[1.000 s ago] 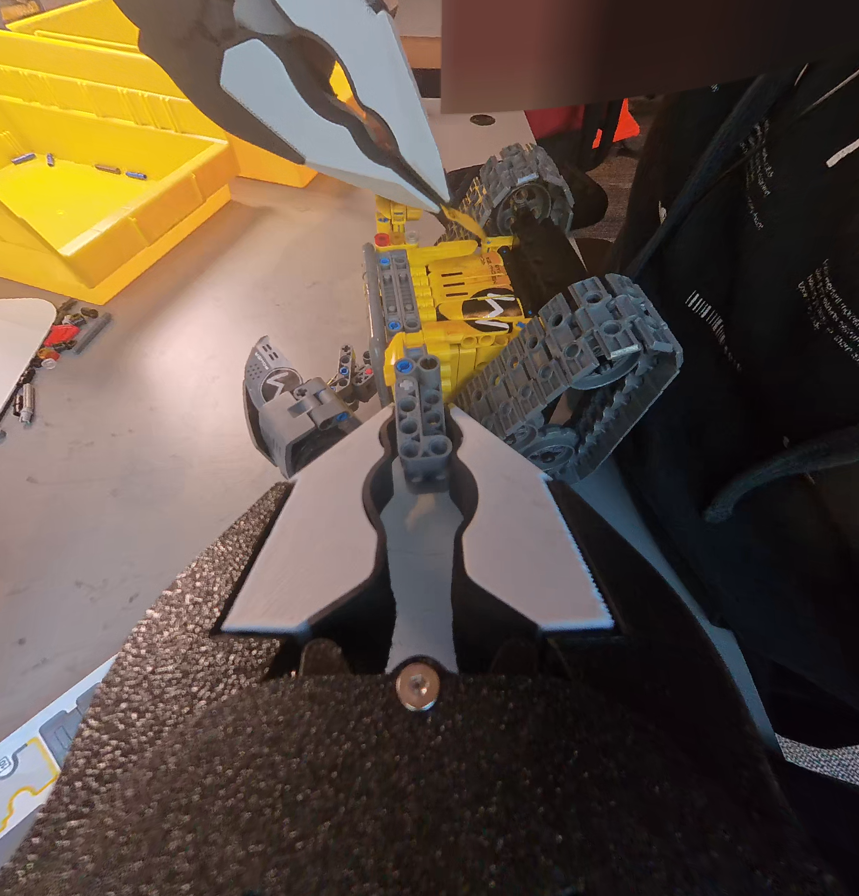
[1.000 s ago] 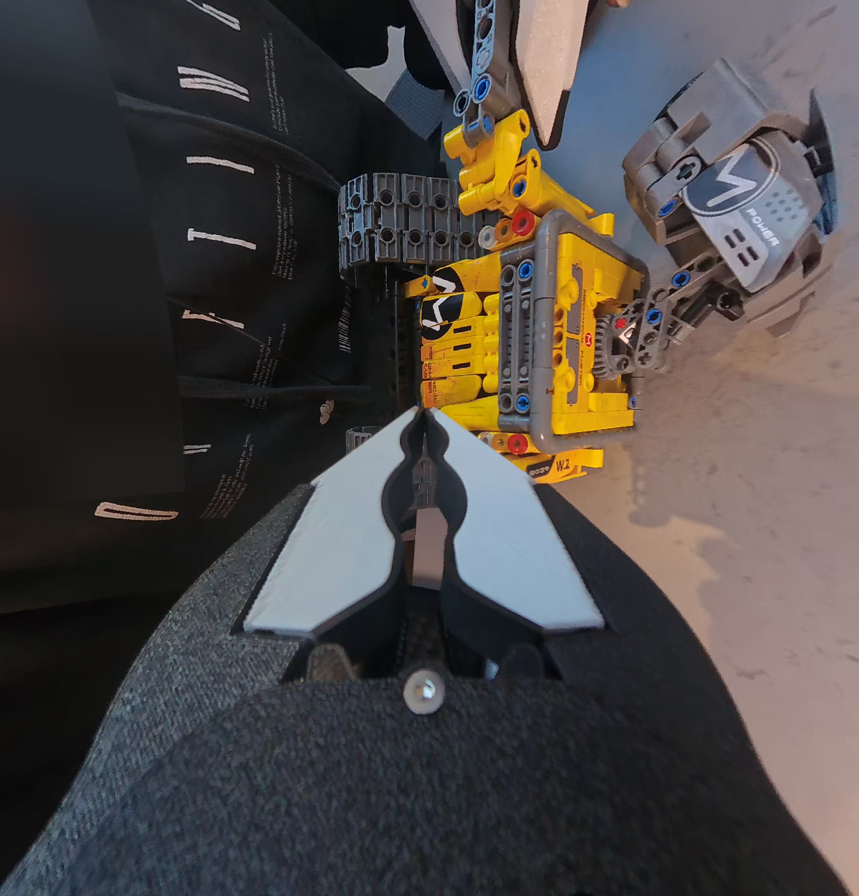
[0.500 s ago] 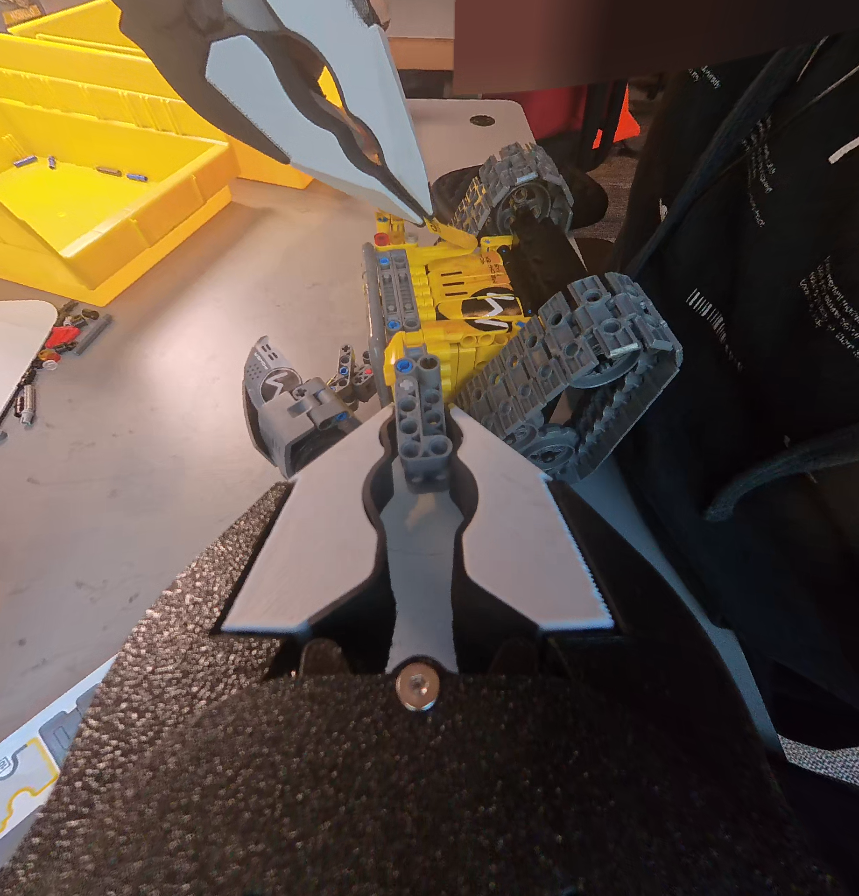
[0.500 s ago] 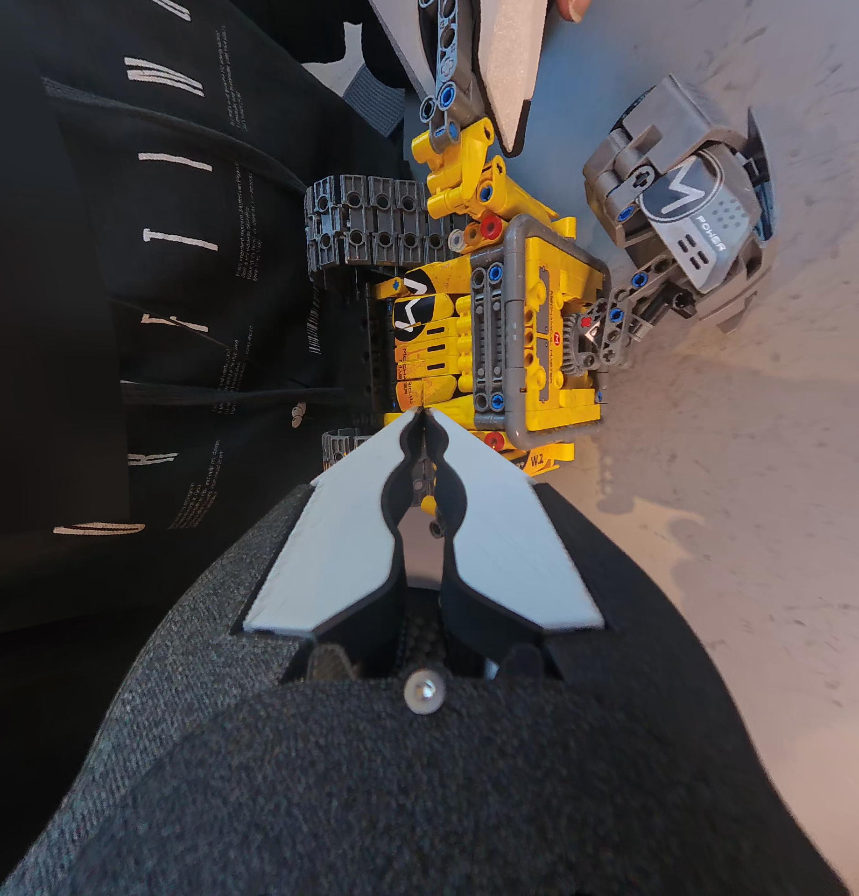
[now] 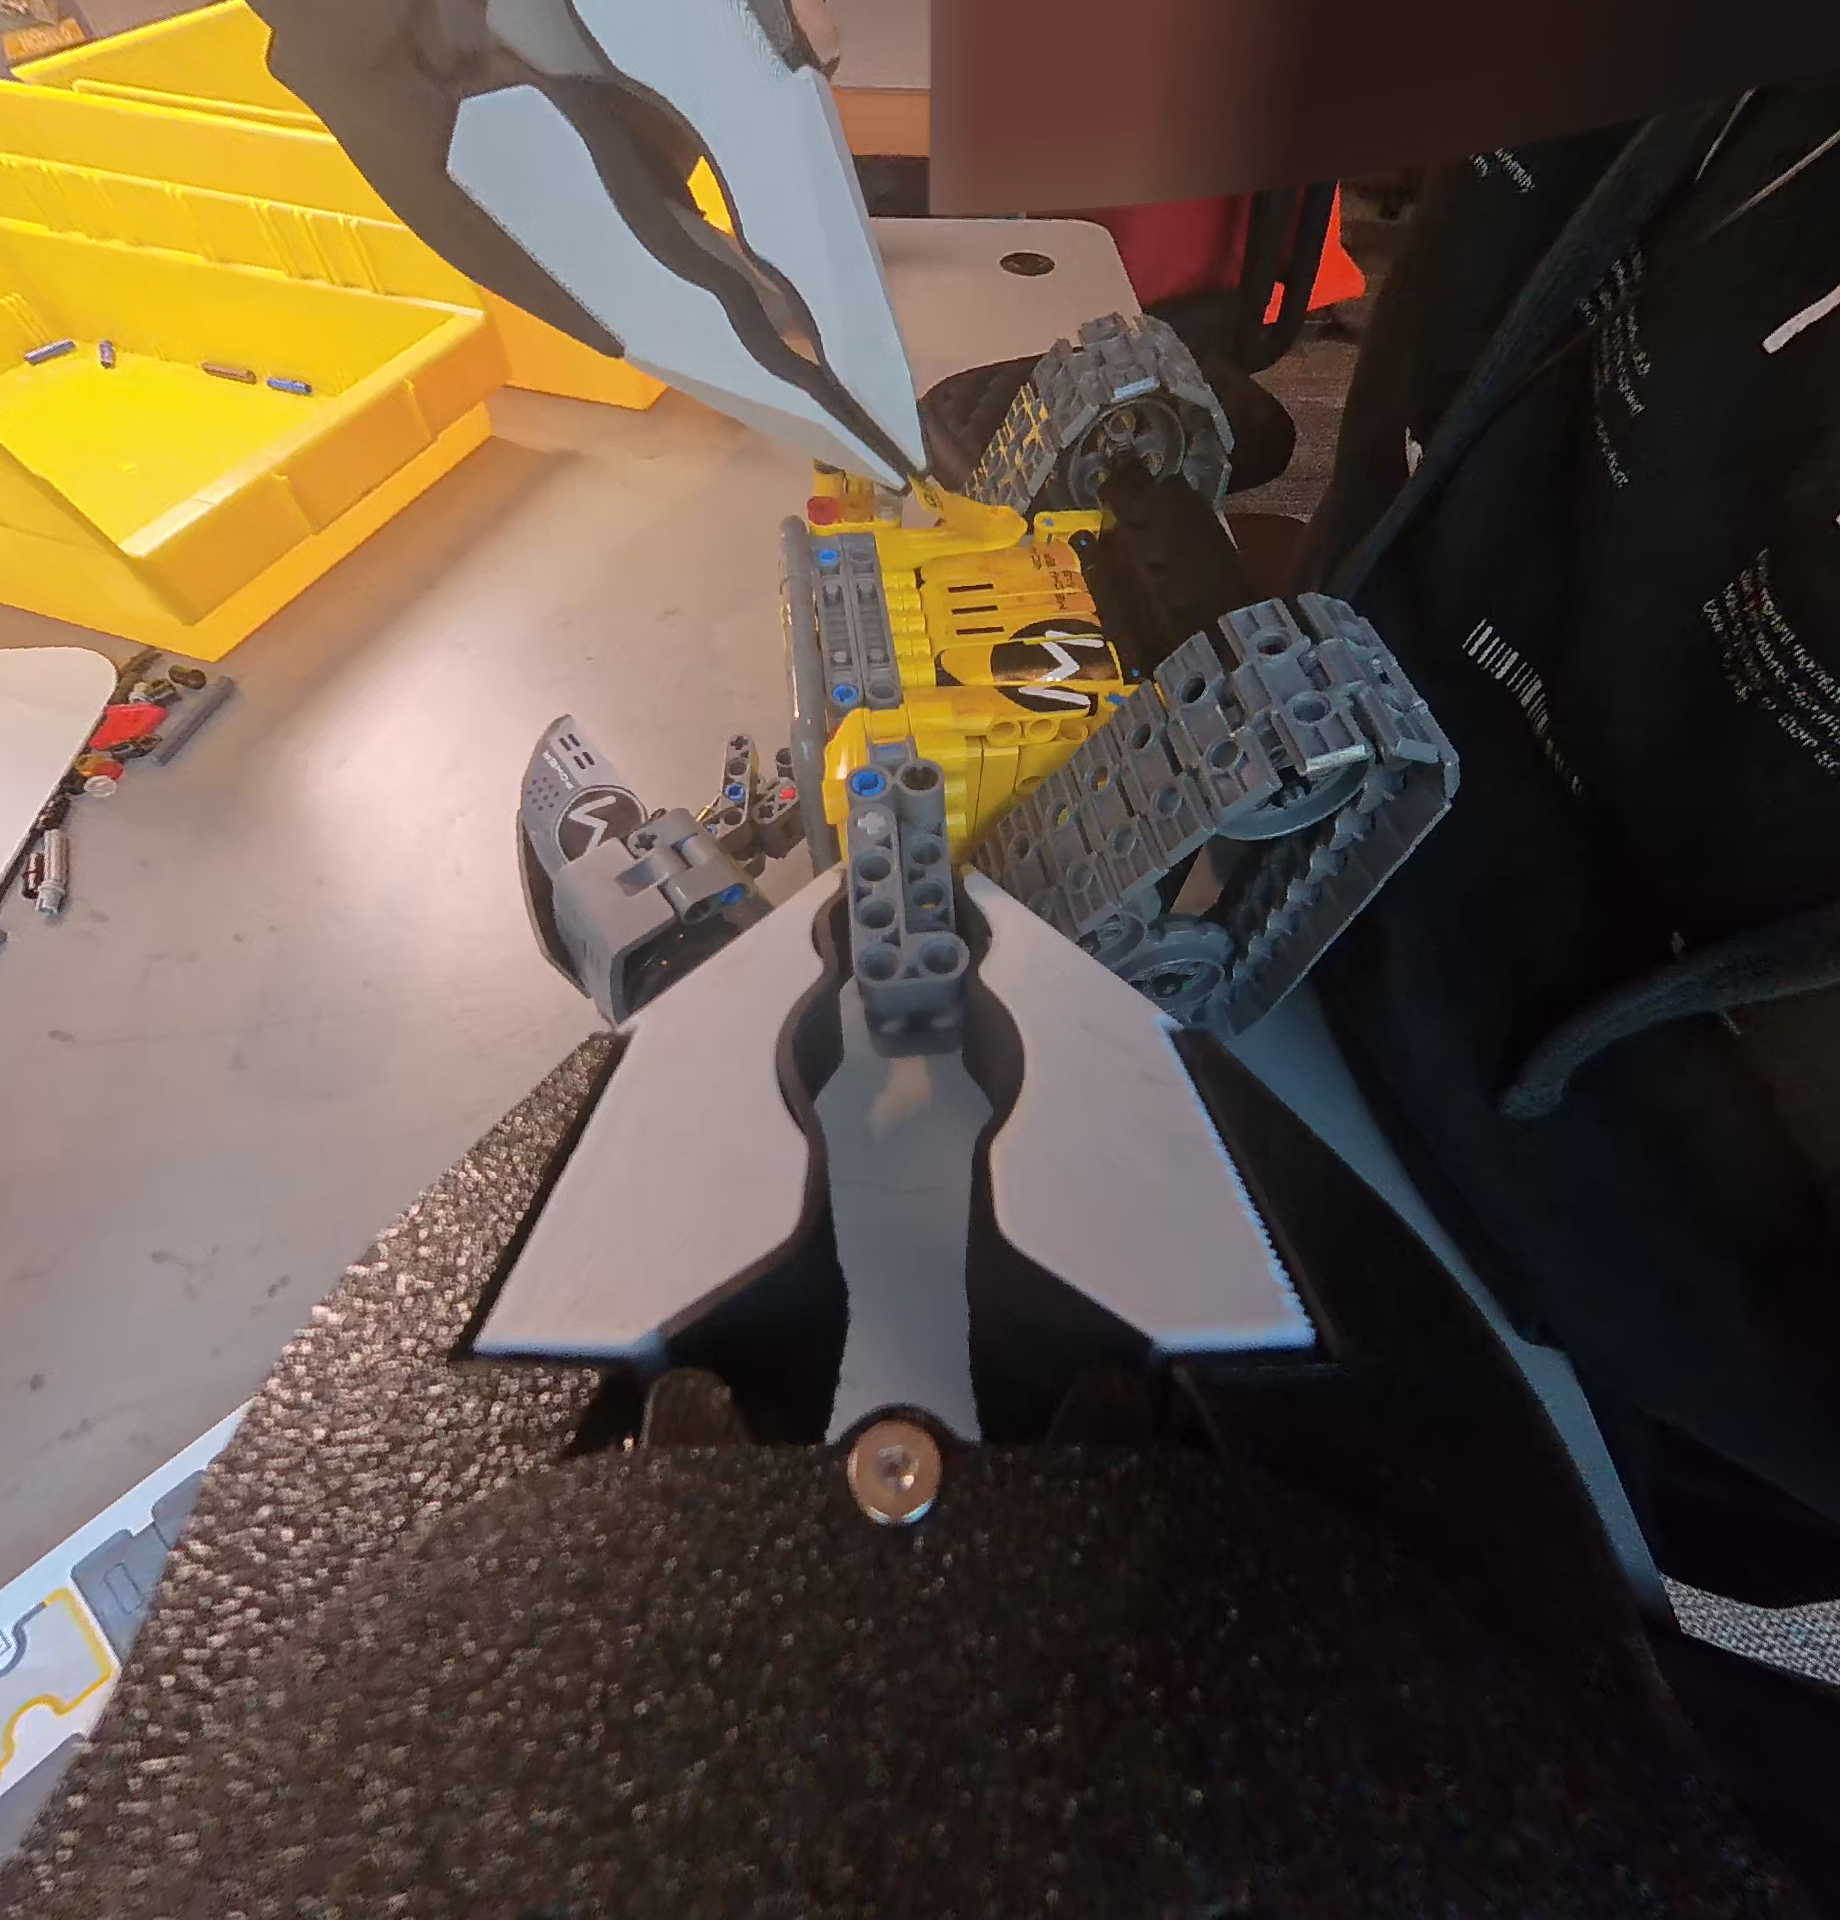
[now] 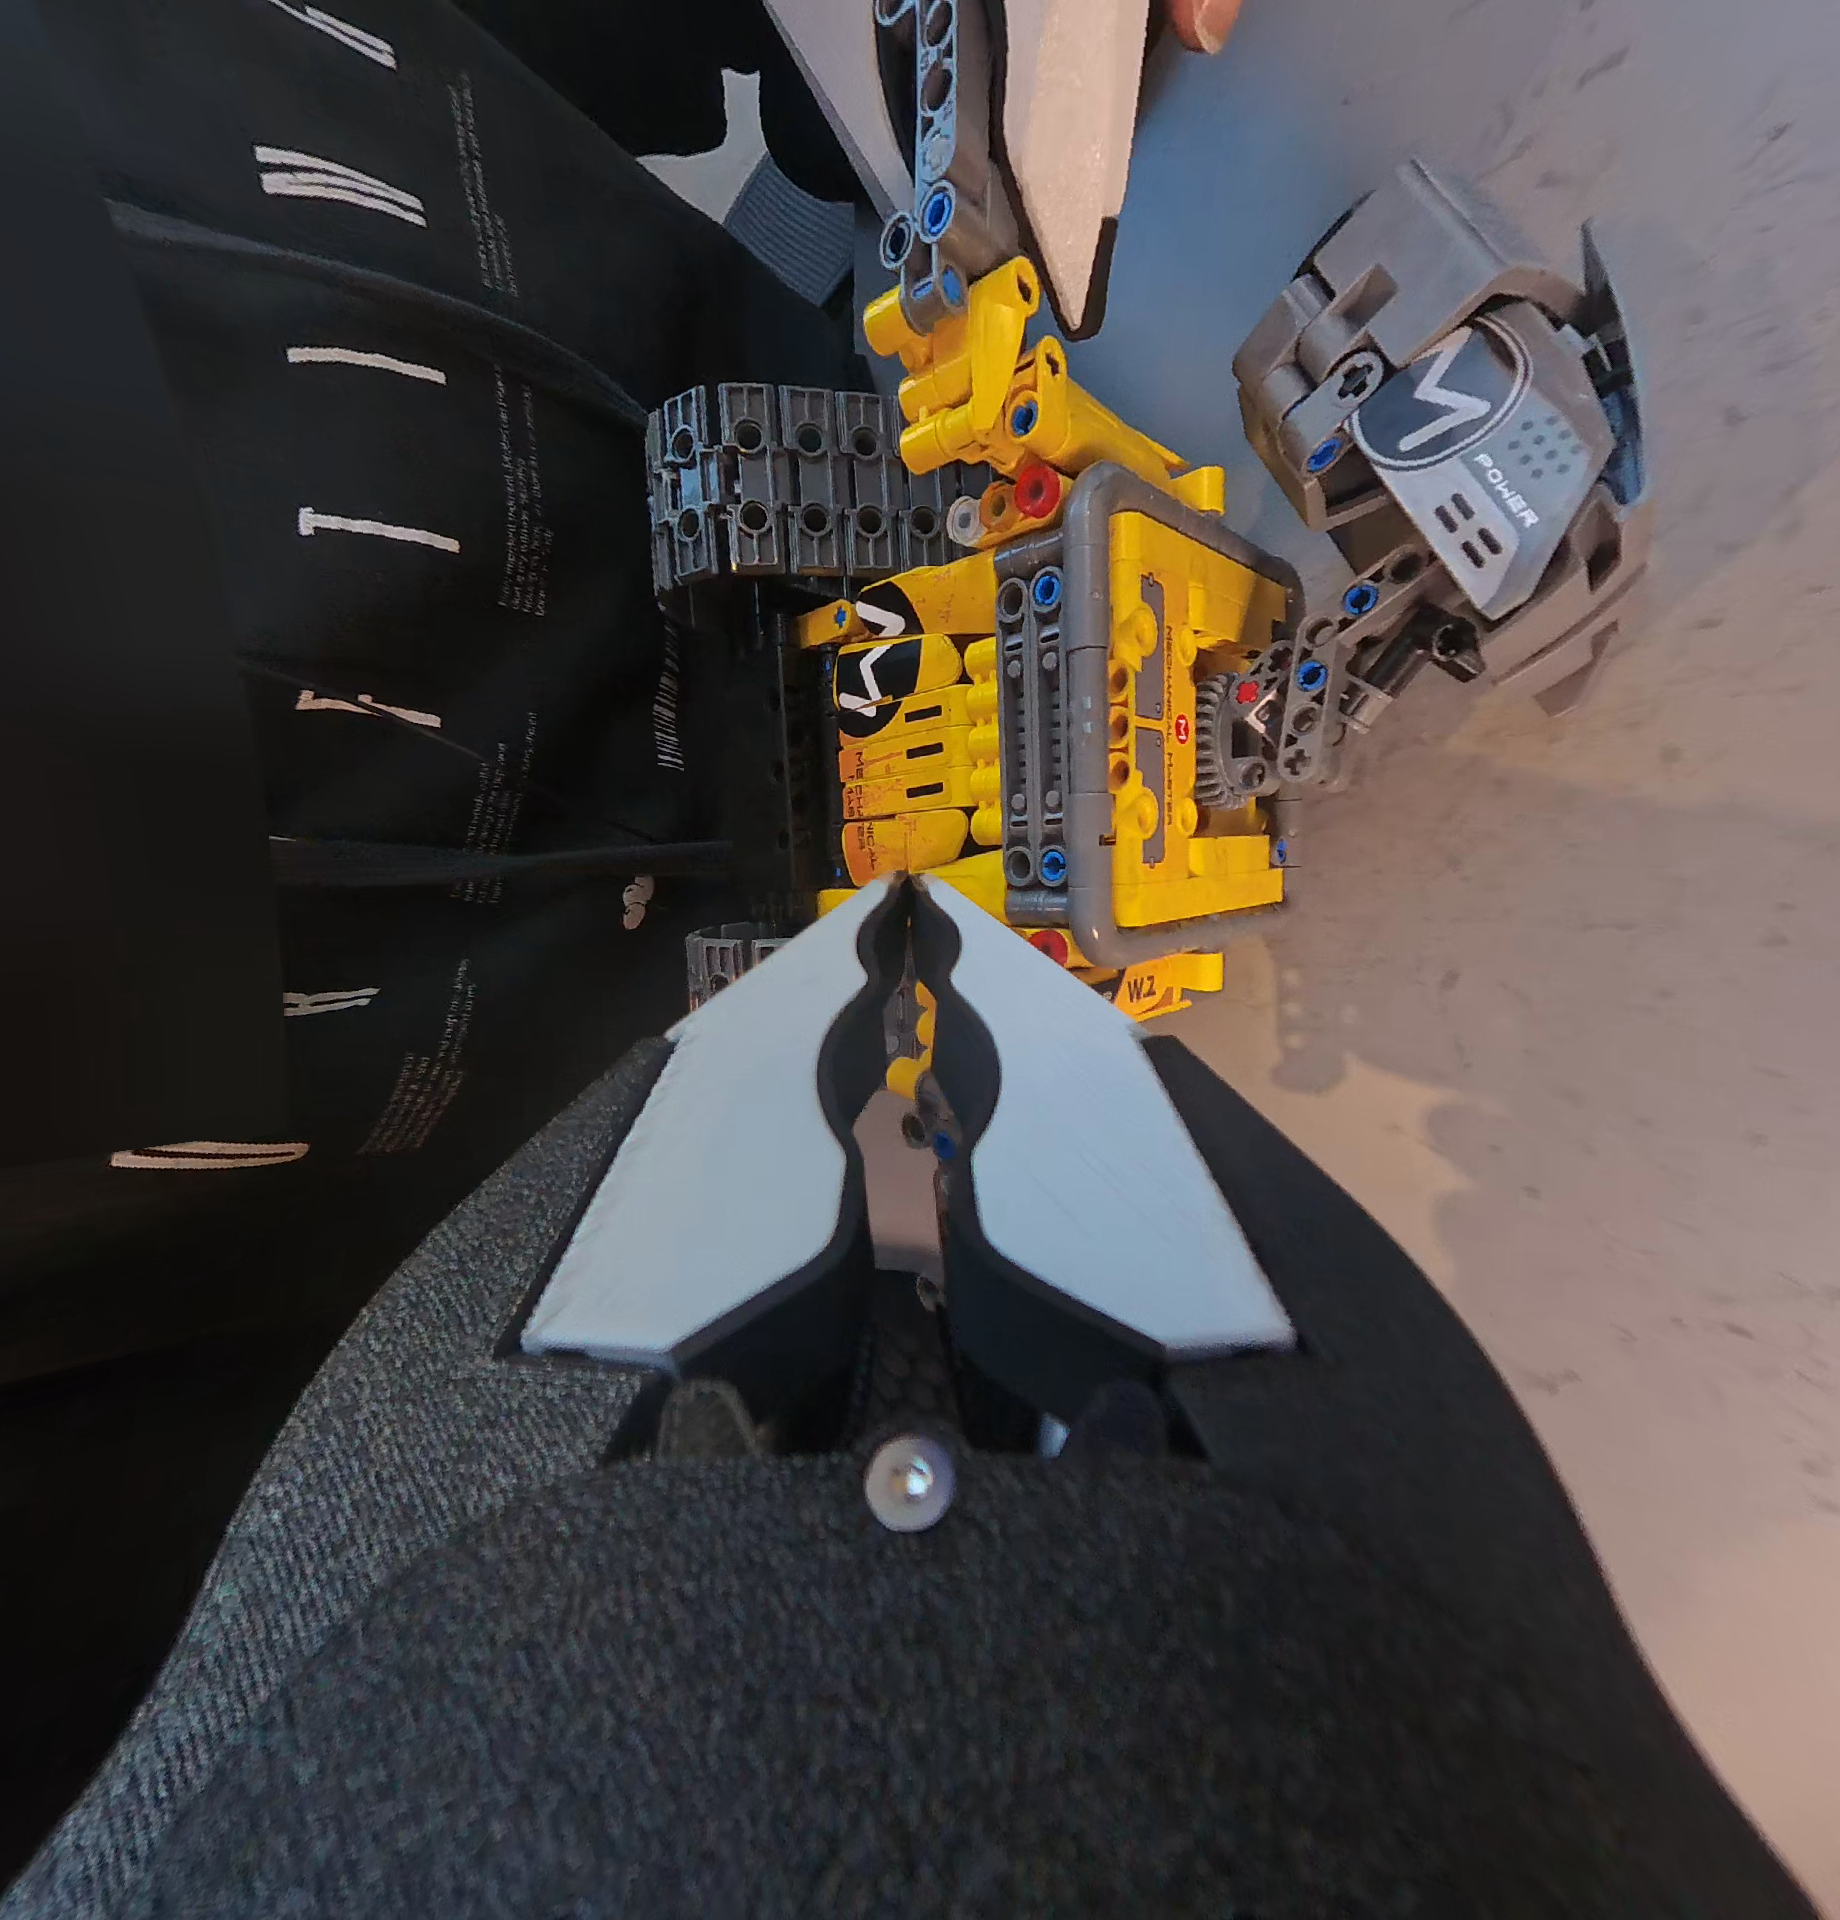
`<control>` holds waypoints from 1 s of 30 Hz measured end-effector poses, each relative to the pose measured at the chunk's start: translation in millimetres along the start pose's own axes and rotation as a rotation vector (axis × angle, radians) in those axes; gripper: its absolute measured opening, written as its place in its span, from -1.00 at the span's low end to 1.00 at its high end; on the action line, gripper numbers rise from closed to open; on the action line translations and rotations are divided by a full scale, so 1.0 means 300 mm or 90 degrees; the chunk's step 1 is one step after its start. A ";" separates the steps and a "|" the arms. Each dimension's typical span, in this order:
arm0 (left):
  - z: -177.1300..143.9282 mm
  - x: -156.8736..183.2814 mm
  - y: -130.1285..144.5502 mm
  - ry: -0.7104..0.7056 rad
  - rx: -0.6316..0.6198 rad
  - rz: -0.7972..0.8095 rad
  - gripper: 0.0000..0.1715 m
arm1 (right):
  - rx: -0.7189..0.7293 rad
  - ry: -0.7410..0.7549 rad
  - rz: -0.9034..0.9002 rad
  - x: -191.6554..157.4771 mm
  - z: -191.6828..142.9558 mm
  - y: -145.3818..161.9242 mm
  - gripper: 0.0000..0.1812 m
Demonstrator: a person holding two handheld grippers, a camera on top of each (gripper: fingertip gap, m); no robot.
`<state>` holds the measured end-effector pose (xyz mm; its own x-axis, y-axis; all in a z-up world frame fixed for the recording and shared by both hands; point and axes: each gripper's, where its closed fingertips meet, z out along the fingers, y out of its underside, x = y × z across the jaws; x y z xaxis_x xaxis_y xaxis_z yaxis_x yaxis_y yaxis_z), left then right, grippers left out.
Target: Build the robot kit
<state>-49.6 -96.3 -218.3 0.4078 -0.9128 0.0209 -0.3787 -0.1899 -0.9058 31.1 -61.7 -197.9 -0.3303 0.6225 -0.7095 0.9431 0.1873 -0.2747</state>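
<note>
A yellow brick-built tracked vehicle (image 5: 999,644) lies on its side at the grey table's near edge, against a person in black. It also shows in the right wrist view (image 6: 1134,727). My left gripper (image 5: 903,883) is shut on a grey perforated beam (image 5: 900,904) that sticks out from one end of the vehicle. My right gripper (image 6: 908,883) is shut, with its tips against the yellow body at the other end. A yellow and grey arm piece (image 6: 914,1039) shows through the gap behind its tips. A grey scoop (image 6: 1446,447) hangs off the vehicle's side.
Yellow sorting bins (image 5: 168,436) stand at the back left. Small loose parts (image 5: 137,717) lie beside a white tray (image 5: 12,748). A printed sheet (image 5: 22,1683) lies at the near left. The person's black clothing (image 5: 1622,727) fills the right side. The left gripper's tips are roughly 10 cm from the right gripper's. The grey scoop (image 6: 1446,447) sits 7 cm or so from the ends of my left fingers. Look for it in the left wrist view (image 5: 602,808) too.
My right gripper has slid forward along the vehicle's end, so the arm piece now shows in its gap. The left gripper has kept its hold on the grey beam.
</note>
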 end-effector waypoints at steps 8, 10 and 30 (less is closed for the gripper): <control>0.002 -0.002 0.000 -0.001 0.002 0.002 -0.82 | 0.047 -0.038 -0.035 -0.092 -0.052 -0.055 -1.00; 0.002 -0.003 -0.001 -0.002 0.002 0.004 -0.82 | 0.056 -0.062 -0.017 -0.108 -0.048 -0.052 -1.00; 0.004 -0.001 0.004 -0.002 0.010 0.005 -0.82 | 0.040 -0.080 0.075 -0.049 0.004 -0.003 -1.00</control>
<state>-49.2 -95.7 -219.8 0.4080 -0.9129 0.0126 -0.3683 -0.1772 -0.9127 35.1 -72.0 -188.0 -0.2242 0.5372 -0.8131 0.9725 0.0687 -0.2228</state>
